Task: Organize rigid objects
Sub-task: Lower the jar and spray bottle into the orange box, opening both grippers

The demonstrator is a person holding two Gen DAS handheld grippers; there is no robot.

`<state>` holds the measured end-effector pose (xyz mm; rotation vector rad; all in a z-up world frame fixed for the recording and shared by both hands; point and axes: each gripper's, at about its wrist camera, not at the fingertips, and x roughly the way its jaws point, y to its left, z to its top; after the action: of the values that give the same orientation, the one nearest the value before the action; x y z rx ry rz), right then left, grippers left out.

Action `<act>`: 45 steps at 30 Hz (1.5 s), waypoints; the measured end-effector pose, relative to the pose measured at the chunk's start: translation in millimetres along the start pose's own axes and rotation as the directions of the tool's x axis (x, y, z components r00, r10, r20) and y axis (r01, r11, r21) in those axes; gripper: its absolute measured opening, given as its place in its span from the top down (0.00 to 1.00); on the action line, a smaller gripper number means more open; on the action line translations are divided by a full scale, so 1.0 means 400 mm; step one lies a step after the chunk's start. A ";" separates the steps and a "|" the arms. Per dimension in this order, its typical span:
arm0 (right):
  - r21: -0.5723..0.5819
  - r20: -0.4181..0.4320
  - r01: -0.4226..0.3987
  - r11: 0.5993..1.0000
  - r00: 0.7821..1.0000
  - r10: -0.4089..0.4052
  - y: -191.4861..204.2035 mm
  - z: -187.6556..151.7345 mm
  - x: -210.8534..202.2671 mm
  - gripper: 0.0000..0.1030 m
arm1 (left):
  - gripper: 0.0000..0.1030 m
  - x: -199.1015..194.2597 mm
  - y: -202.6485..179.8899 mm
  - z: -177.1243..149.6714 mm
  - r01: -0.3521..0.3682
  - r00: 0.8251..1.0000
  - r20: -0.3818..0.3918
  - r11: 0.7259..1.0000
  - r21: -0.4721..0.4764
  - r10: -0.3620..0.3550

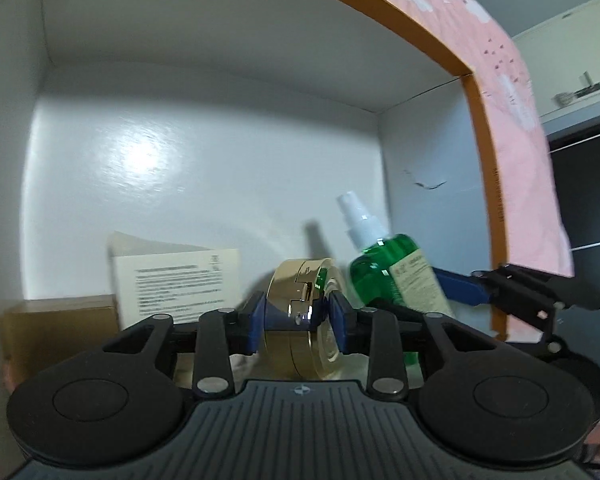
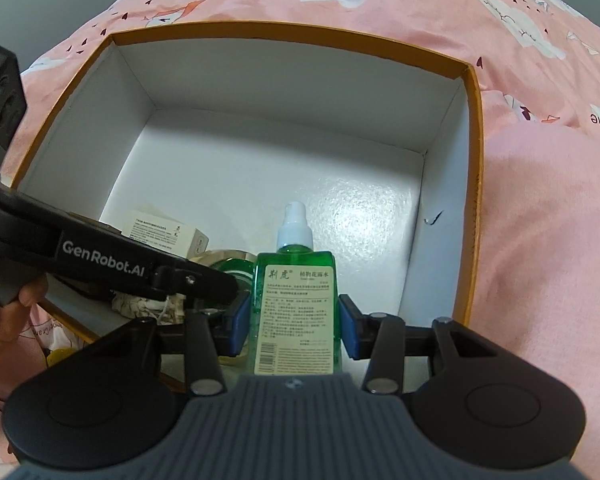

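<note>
A white-lined box with an orange rim (image 2: 474, 128) lies on a pink sheet. My left gripper (image 1: 300, 316) is shut on a round gold compact (image 1: 300, 300), held on edge low inside the box. My right gripper (image 2: 294, 320) has its pads on both sides of a green spray bottle (image 2: 294, 296) with a white nozzle and a paper label, held inside the box near its front wall. In the left wrist view the bottle (image 1: 396, 276) stands just right of the compact, with the right gripper's blue pad (image 1: 460, 286) against it.
A small cream carton with printed text (image 1: 176, 284) and a brown box (image 1: 60, 336) sit at the box's left side. Crumpled paper (image 2: 148, 304) lies under the left gripper's arm. The pink sheet (image 2: 540, 200) surrounds the box. A hand (image 2: 4, 320) holds the left gripper.
</note>
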<state>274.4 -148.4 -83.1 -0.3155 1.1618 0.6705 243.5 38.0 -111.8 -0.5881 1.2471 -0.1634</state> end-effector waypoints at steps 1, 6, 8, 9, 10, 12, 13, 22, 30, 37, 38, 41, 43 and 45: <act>0.003 -0.003 -0.001 1.000 1.000 0.001 -0.001 0.000 0.002 0.56 | 0.63 -0.003 0.000 -0.001 -0.002 1.000 0.002 1.000 0.004 0.002; 0.015 -0.021 0.005 1.000 1.000 -0.005 0.001 0.004 0.020 0.56 | 0.63 -0.030 -0.019 -0.010 -0.034 0.999 0.042 0.999 0.029 0.033; 0.004 -0.025 0.031 1.000 0.999 -0.031 0.009 0.006 0.027 0.56 | 0.63 -0.048 -0.028 -0.014 -0.042 0.997 0.069 0.998 0.052 0.039; -0.012 -0.025 0.049 0.999 0.998 -0.049 0.016 0.008 0.030 0.56 | 0.63 -0.058 -0.031 -0.017 -0.042 0.996 0.084 0.997 0.059 0.037; -0.027 -0.026 0.067 0.997 0.997 -0.068 0.022 0.009 0.034 0.56 | 0.63 -0.067 -0.030 -0.017 -0.041 0.995 0.095 0.997 0.061 0.035; -0.068 -0.023 0.113 0.991 0.993 -0.115 0.040 0.009 0.043 0.56 | 0.63 -0.082 -0.031 -0.023 -0.043 0.992 0.117 0.997 0.066 0.035; -0.090 -0.019 0.134 0.987 0.990 -0.137 0.048 0.010 0.046 0.56 | 0.63 -0.088 -0.031 -0.028 -0.050 0.991 0.126 0.996 0.072 0.040; -0.232 -0.062 0.237 0.943 0.964 -0.258 0.084 0.021 0.097 0.56 | 0.63 -0.108 -0.021 -0.057 -0.080 0.985 0.161 0.994 0.073 0.068; -0.141 -0.164 0.149 0.979 0.971 -0.172 0.042 0.030 0.107 0.57 | 0.63 -0.108 -0.025 -0.058 -0.074 0.985 0.162 0.994 0.076 0.060; -0.149 -0.194 0.134 0.980 0.967 -0.162 0.029 0.041 0.104 0.56 | 0.63 -0.109 -0.028 -0.061 -0.074 0.986 0.158 0.994 0.081 0.061; -0.160 -0.194 0.133 0.978 0.967 -0.163 0.030 0.046 0.106 0.56 | 0.63 -0.110 -0.029 -0.062 -0.075 0.985 0.159 0.994 0.081 0.061; -0.154 -0.198 0.093 0.984 0.972 -0.123 0.034 0.049 0.089 0.45 | 0.63 -0.113 -0.034 -0.066 -0.075 0.985 0.163 0.993 0.090 0.059; -0.157 -0.186 0.087 0.984 0.976 -0.116 0.038 0.049 0.073 0.45 | 0.63 -0.117 -0.040 -0.071 -0.069 0.984 0.168 0.993 0.097 0.052; -0.160 -0.173 0.097 0.982 0.977 -0.124 0.042 0.050 0.059 0.46 | 0.63 -0.125 -0.051 -0.078 -0.062 0.982 0.182 0.992 0.112 0.040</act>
<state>284.2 -116.8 -95.4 -0.5760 1.2600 0.6422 202.1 31.9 -65.3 -0.4583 1.0688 -0.1365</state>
